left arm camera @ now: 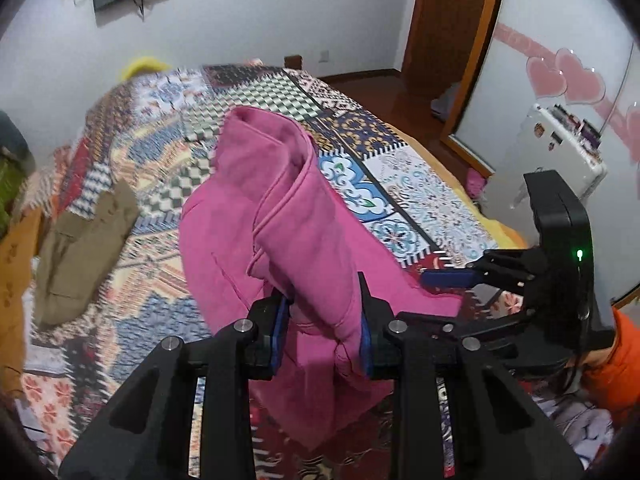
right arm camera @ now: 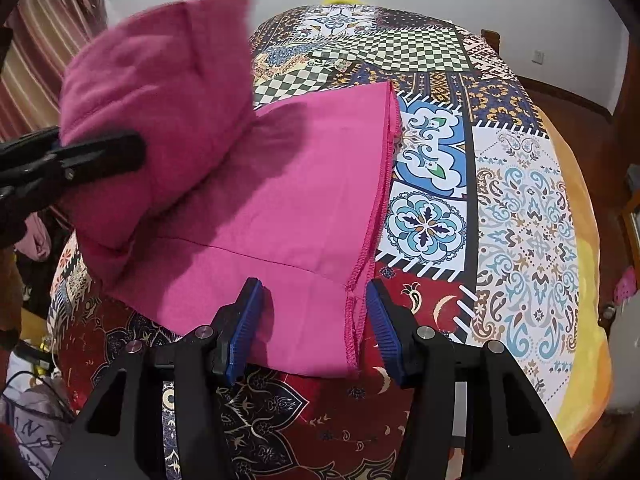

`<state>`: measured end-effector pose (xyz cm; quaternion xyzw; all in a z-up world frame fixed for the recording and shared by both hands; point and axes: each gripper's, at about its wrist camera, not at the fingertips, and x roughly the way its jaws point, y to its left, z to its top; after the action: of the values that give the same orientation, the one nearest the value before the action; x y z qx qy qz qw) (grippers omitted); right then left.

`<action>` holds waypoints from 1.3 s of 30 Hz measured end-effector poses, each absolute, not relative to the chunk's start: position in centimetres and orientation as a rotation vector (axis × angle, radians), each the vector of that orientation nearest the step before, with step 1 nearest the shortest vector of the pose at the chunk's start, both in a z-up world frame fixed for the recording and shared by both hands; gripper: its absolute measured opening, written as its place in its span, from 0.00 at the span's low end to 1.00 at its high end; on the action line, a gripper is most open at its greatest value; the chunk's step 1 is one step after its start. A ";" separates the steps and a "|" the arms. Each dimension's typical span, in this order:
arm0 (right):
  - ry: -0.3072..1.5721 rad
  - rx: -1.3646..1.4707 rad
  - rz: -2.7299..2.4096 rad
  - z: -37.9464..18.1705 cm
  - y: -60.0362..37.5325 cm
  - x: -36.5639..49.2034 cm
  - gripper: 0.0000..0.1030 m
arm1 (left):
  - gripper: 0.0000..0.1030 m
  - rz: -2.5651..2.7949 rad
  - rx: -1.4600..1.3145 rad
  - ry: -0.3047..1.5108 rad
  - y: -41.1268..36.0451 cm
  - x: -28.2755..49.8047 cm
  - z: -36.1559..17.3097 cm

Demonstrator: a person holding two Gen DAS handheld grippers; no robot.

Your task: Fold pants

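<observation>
The pink pants (left arm camera: 256, 208) lie on the patterned bedspread (left arm camera: 168, 152). My left gripper (left arm camera: 323, 332) is shut on a bunched fold of the pants and lifts that part above the bed. In the right wrist view the lifted bundle (right arm camera: 160, 92) hangs at the upper left, with the left gripper's black fingers (right arm camera: 80, 156) on it. The flat part of the pants (right arm camera: 280, 208) lies on the bed. My right gripper (right arm camera: 314, 328) is open, its blue pads on either side of the near hemmed corner. It also shows in the left wrist view (left arm camera: 452, 278).
A khaki garment (left arm camera: 84, 248) lies on the bed to the left. A yellow blanket edge (right arm camera: 580, 264) runs along the bed's right side. A white appliance (left arm camera: 560, 152) and wooden door (left arm camera: 444, 16) stand beyond the bed. Striped curtains (right arm camera: 48, 40) hang at the left.
</observation>
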<state>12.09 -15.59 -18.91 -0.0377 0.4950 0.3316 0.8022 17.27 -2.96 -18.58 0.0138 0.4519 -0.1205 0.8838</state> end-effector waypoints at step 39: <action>1.007 -0.036 0.613 -16.6 -19.6 11.8 0.48 | 0.56 -0.247 0.003 0.928 -2.8 17.8 -16.7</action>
<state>11.78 -19.58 -16.61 -0.0170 0.4749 0.2892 0.8310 17.80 -2.82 -16.70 0.0016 0.4465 -0.1189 0.8869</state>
